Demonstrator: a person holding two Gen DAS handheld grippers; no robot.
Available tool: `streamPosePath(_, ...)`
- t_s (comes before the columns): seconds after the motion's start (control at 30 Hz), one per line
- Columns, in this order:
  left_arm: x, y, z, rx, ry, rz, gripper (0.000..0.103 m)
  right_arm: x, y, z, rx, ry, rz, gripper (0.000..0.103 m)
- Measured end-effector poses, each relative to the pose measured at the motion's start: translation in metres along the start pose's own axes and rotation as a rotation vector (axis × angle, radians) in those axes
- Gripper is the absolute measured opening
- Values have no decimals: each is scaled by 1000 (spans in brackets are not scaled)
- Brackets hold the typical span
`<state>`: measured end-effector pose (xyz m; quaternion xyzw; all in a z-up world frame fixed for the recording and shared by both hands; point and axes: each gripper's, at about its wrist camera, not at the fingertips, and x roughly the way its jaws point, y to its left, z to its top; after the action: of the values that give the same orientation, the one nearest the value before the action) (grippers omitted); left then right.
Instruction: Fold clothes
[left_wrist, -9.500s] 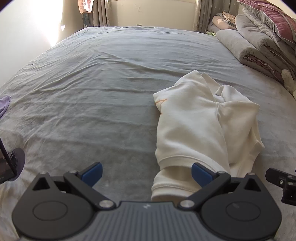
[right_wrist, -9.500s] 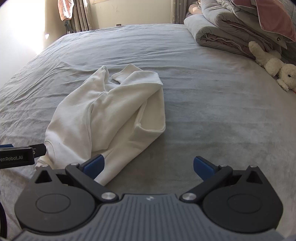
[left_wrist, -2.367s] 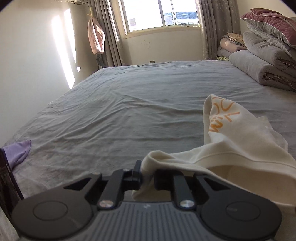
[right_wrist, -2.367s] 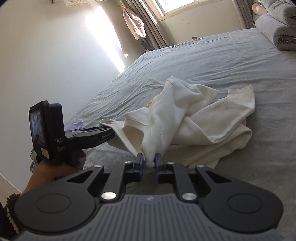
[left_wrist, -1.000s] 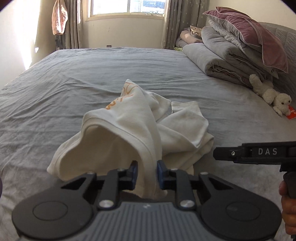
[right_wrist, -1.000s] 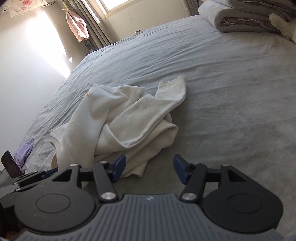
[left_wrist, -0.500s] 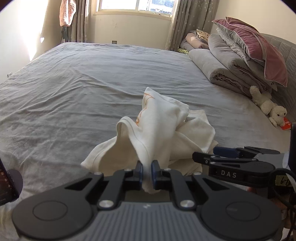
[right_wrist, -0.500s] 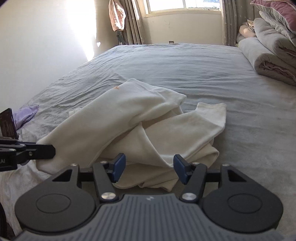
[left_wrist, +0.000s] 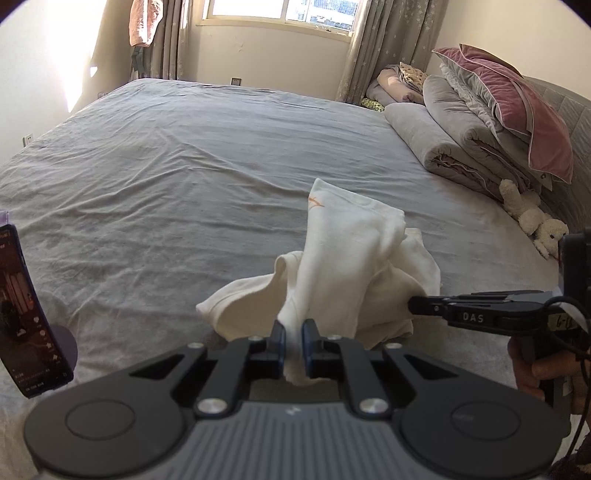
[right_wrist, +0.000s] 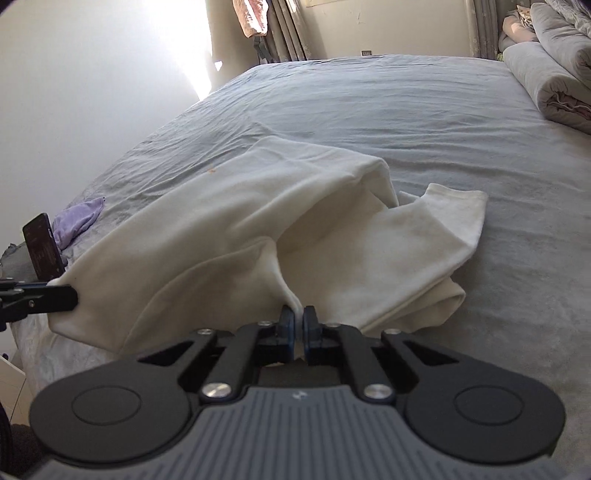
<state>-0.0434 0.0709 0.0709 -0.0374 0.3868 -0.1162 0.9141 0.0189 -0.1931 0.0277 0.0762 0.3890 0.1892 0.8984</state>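
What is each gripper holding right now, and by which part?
Both pinch the cream sweatshirt: left gripper on a bunched hem edge, right gripper on a fabric fold; which part is unclear.

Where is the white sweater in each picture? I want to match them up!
Left wrist view: the white sweater is in the lower middle, pinched by the left claw.
Right wrist view: the sweater spreads across the middle, pinched by the right claw.
Shared landmark: the rolled grey blanket at the right edge of the bed, also seen top right in the right wrist view.
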Motion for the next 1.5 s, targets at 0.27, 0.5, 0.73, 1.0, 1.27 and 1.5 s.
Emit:
streamPosePath(0.27, -23, -4, -18, 82, 66, -101, 9, -100, -4, -17, 49, -39, 73, 6)
streamPosePath(0.5, -42, -17, -38, 165, 137, -165, 9, -143, 5, -50, 14, 19, 92, 6)
streamPosePath(0.73, -48, -29, -63, 231, 219, -163, 9, -154, 6, -89, 9, 159, 116, 6)
streamPosePath(1.0, -33, -32, -88, 231, 302, -163, 13, -137, 8, -116, 2, 276, 81, 7)
streamPosePath(1.27, -38, -28, -85, 225, 283, -167, 48, -145, 14, -104, -19, 273, 59, 38)
streamPosePath(1.5, -34, -9, -67, 146, 236, -151, 60, -153, 16, -75, -55, 213, 33, 55)
